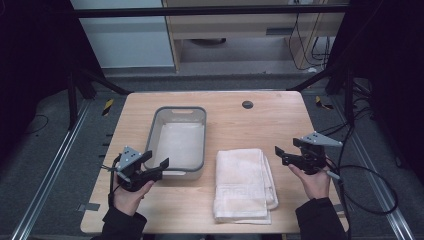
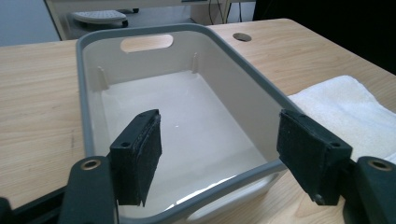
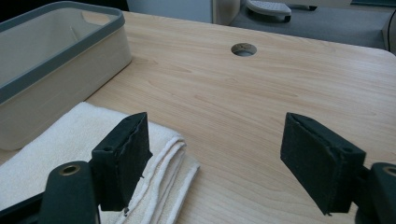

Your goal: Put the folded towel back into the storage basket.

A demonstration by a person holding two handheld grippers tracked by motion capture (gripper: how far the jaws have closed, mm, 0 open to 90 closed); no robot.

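Both hand-held grippers, left (image 1: 156, 159) and right (image 1: 278, 152), gape empty beside the towel (image 1: 244, 185).

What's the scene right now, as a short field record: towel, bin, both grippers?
towel: folded white towel flat on the table, right of the bin, untouched
bin: grey-rimmed bin, empty, upright
left gripper: left gripper open, at the bin's near rim, holding nothing
right gripper: right gripper open, just right of the towel, holding nothing
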